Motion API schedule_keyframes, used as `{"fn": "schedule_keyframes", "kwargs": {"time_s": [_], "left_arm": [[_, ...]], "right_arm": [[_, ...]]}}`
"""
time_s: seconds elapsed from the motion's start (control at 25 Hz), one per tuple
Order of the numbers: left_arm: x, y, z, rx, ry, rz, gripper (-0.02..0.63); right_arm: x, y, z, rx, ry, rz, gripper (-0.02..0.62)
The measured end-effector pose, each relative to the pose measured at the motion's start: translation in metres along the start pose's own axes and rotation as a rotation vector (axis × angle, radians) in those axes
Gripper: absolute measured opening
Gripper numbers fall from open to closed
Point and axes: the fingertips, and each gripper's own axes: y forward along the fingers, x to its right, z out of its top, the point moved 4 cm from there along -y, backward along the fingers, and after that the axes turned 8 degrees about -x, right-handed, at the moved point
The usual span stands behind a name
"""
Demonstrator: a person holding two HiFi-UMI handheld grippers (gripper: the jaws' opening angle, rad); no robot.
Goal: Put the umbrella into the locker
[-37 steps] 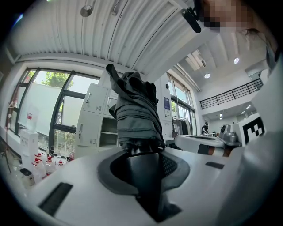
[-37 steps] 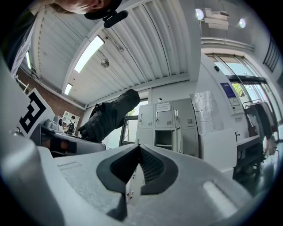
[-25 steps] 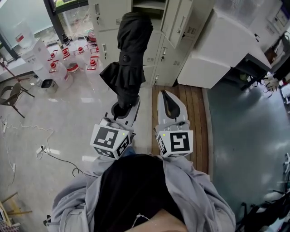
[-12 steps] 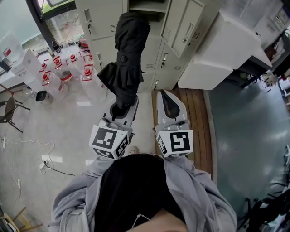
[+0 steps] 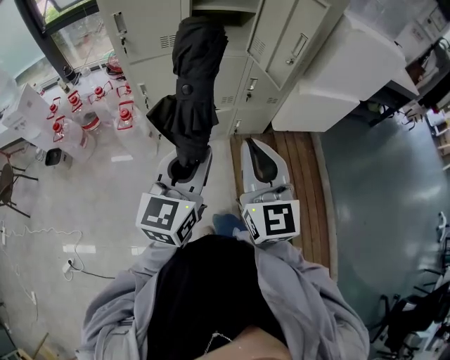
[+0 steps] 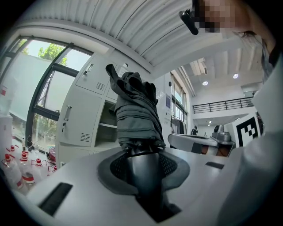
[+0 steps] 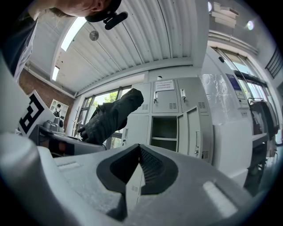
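**Left hand-held gripper (image 5: 187,167) brings the umbrella (image 5: 195,84) up to the open locker (image 5: 235,7)**

Your left hand-held gripper is clenched on the umbrella's handle, exactly as it was a second ago. The grip has not slipped. The folded black canopy juts straight out ahead of the jaws, bunched and strapped.

What has changed is how close you are. You have walked both hands forward, and the locker bank has drawn nearer. Earlier the umbrella's far end fell short of the open compartment. In the head view it now overlaps that compartment's lower edge. The left gripper view shows the same opening, with its shelf, just left of the canopy and beyond it.

Your right hand-held gripper (image 5: 254,145) has travelled alongside, just to the right of the left one. Its jaws are closed together with nothing between them. The open compartment shows straight ahead of it.

The locker's door (image 5: 285,35) stands swung out, ahead and to the right of both tools. The red-capped bottles (image 5: 88,105) on the floor lie well off to the left and have slid back in view as you advanced.

By my reading the approach is nearly done, but the umbrella looks still outside the locker. You would next steer its far end into the opening. Mind the shelf edge and the door.
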Motion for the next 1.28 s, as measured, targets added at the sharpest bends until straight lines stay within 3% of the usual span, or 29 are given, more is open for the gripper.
{"fn": "schedule_keyframes", "kwargs": {"time_s": [0.4, 1.28], "left_arm": [[-0.034, 0.056, 0.011, 0.011, -0.001, 0.002, 0.083], [-0.094, 0.234, 0.06, -0.007, -0.014, 0.091, 0.083]], "right_arm": [[0.029, 0.063, -0.002, 0.015, -0.008, 0.028, 0.005], [0.163, 0.229, 0.007, 0.051, 0.007, 0.145, 0.005]]}}
